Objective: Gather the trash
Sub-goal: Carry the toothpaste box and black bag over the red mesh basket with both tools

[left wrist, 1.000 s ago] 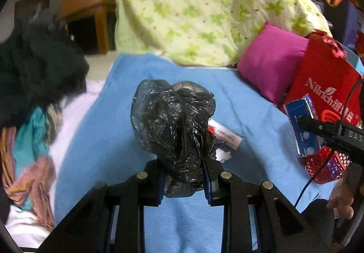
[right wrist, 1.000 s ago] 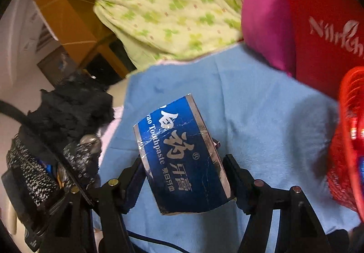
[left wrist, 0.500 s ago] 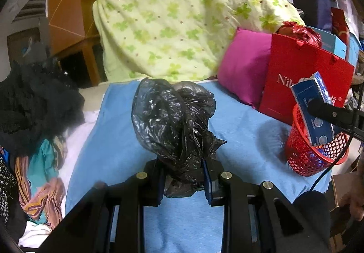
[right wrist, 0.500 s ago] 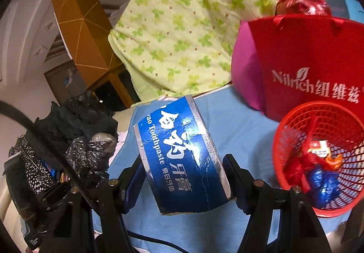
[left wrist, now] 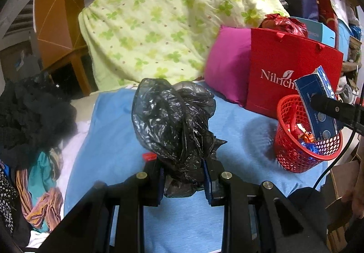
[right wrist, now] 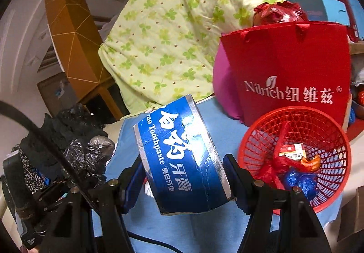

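Toothpaste box [right wrist: 182, 157], pinched in my right claw [right wrist: 184, 175], hangs just left of the red basket [right wrist: 327, 193]; release early and it drops onto the bed. My left claw [left wrist: 182, 181] pinches the black bag [left wrist: 173, 121].

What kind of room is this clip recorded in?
Probably a cluttered bedroom: a blue sheet spread over what looks like a bed, a green clover-print quilt bundled behind it, a pink pillow and loose clothes alongside.

One black bag [left wrist: 173, 125], one toothpaste box [right wrist: 182, 157], one red basket [right wrist: 336, 139]
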`<state>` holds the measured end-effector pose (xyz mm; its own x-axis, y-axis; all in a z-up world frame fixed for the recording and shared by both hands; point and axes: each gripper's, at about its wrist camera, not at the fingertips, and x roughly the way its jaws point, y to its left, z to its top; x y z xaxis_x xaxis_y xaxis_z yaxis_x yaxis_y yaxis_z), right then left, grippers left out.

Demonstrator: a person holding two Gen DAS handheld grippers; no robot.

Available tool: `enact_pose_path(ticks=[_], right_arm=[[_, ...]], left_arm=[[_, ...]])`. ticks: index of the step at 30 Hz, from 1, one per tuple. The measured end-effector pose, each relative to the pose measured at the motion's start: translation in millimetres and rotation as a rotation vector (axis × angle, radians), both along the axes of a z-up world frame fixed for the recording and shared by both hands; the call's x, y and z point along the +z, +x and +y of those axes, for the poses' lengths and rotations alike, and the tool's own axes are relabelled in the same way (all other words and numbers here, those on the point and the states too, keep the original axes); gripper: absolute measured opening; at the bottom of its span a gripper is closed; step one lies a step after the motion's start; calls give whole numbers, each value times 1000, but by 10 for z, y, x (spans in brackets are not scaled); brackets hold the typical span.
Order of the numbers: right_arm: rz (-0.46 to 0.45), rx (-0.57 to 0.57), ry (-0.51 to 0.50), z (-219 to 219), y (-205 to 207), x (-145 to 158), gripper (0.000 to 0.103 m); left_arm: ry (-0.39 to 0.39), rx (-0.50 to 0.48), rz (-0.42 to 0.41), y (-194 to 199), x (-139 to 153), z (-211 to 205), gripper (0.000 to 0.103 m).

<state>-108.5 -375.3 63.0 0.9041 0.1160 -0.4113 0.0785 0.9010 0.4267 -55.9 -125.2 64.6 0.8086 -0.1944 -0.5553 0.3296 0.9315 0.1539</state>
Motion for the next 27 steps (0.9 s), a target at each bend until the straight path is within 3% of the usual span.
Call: enact_pose_path(ticks=[27], right_arm=[[2, -70, 37, -374, -167, -68, 70]], left_arm=[[58, -71, 4, -51, -6, -416, 30]])
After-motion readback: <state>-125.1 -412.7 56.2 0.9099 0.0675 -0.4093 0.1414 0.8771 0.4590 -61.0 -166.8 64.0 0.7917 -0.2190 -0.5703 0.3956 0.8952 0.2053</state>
